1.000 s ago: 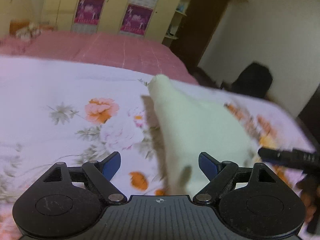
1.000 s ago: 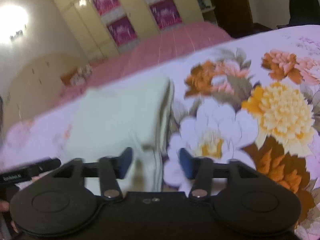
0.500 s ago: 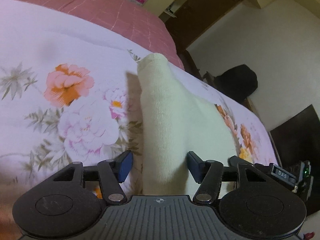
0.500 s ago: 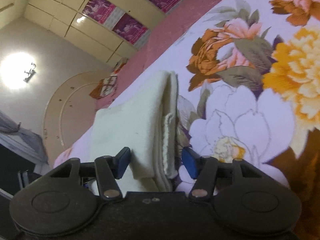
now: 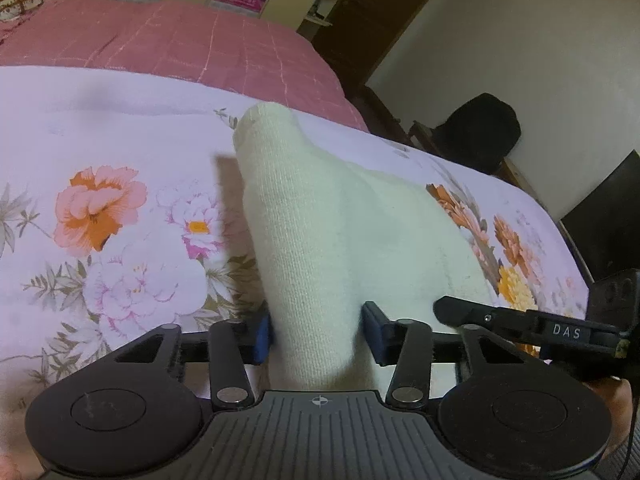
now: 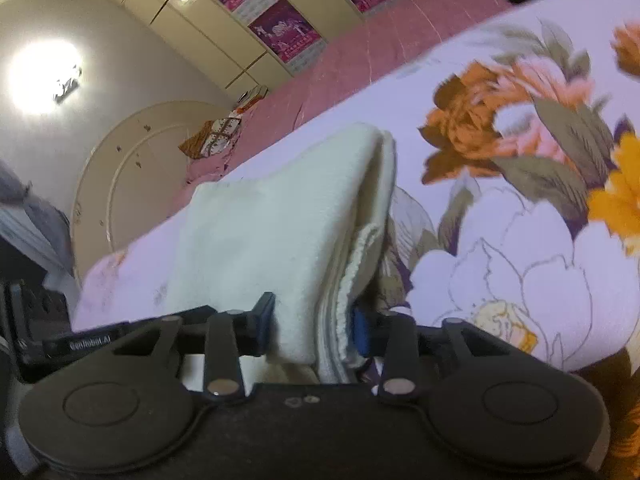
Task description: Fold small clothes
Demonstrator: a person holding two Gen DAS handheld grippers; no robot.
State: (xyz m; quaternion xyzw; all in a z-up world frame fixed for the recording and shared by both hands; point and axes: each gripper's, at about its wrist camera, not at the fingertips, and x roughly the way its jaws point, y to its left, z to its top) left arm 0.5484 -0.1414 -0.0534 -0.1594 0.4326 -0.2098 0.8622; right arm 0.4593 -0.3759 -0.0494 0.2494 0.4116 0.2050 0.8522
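Here, notes taken view by view.

Left wrist view, cloth: cream knit cloth lies on the floral bedspread, raised into a ridge that runs from its far corner toward the camera.
Left wrist view, left gripper: fingers closed in on the near end of the cloth, blue pads pressing its two sides; the fabric is pinched between them.
Left wrist view, other tool: right gripper shows at the right of the cloth, its black finger lying at the cloth's near right edge; contact not clear.
Left wrist view, beyond the cloth: pink quilt past the bedspread, black chair off to the right.

Right wrist view, cloth: same cloth, folded, several layers showing at its right edge, resting on the bedspread.
Right wrist view, right gripper: fingers narrow, clamped on the stacked layers at the cloth's near edge.
Right wrist view, other tool: left gripper just left of the cloth's near corner, partly hidden.
Right wrist view, beyond the cloth: pink quilt, wardrobe with magenta posters.
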